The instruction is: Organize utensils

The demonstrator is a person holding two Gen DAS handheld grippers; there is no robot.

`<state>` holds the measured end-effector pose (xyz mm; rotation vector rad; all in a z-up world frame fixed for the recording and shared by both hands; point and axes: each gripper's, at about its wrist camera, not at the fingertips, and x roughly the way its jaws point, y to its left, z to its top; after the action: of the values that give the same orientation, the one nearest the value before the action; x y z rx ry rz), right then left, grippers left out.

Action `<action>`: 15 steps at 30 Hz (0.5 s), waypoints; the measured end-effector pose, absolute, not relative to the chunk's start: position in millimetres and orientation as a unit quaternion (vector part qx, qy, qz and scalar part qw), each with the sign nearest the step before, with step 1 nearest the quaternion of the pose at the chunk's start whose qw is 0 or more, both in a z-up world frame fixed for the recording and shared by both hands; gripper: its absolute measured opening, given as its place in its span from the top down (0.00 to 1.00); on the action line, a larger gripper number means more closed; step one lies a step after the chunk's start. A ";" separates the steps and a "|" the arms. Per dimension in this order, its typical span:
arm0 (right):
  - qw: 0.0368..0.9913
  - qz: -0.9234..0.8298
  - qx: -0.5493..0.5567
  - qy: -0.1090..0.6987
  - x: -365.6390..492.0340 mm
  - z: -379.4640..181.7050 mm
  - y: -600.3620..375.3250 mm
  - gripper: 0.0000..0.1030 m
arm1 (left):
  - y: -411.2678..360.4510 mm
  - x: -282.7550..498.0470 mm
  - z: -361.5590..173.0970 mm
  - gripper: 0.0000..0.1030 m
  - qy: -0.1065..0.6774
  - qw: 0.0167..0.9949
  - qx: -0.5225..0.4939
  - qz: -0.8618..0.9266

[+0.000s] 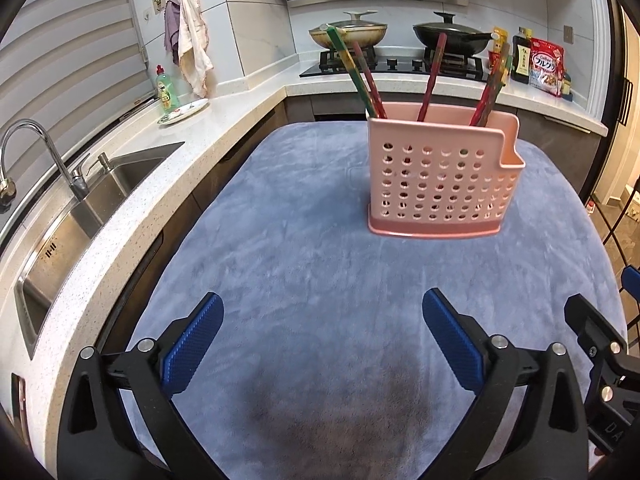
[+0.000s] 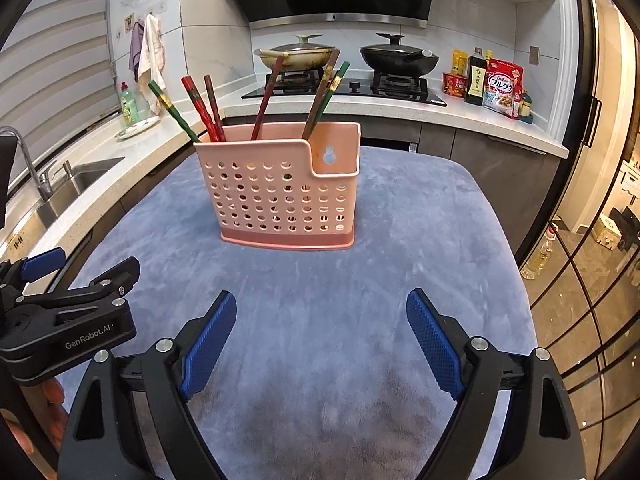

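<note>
A pink perforated utensil holder (image 1: 440,176) stands upright on the blue-grey cloth (image 1: 300,240); it also shows in the right wrist view (image 2: 286,196). Several red and green chopsticks (image 1: 370,78) (image 2: 208,108) stand in it, leaning outward. My left gripper (image 1: 322,312) is open and empty, low over the cloth, well short of the holder. My right gripper (image 2: 322,310) is open and empty, also in front of the holder. The left gripper's body (image 2: 68,320) shows at the left of the right wrist view.
A white counter with a steel sink (image 1: 92,200) and tap runs along the left. A dish-soap bottle (image 1: 168,90) and plate stand behind it. Two lidded pans (image 2: 396,58) sit on the stove at the back, with bottles and a cereal bag (image 2: 502,88) to their right.
</note>
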<state>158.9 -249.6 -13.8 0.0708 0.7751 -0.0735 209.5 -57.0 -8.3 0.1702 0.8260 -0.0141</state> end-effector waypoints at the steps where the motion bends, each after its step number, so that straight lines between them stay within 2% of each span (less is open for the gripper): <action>1: 0.923 -0.034 0.036 0.381 159.2 -15.5 -249.3 0.19 | -56.4 209.1 -9.5 0.07 0.403 0.912 0.081 -0.006; 11: 0.922 -0.043 0.043 0.383 158.8 -22.1 -252.7 0.17 | -55.9 206.6 -13.8 0.07 0.402 0.911 0.089 0.006; 13: 0.921 -0.045 0.044 0.383 159.9 -22.5 -253.6 0.14 | -55.6 206.6 -13.2 0.07 0.400 0.912 0.089 0.006; 14: 0.921 -0.044 0.045 0.384 160.3 -22.8 -254.1 0.07 | -55.7 206.4 -13.2 0.07 0.400 0.912 0.090 0.007; 15: 0.921 -0.043 0.047 0.384 161.2 -23.3 -254.4 0.06 | -55.5 206.4 -12.9 0.07 0.399 0.912 0.090 0.007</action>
<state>161.2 -254.4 -23.3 0.0962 0.7894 -0.0880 206.4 -55.5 -12.9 0.1852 0.8224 0.0149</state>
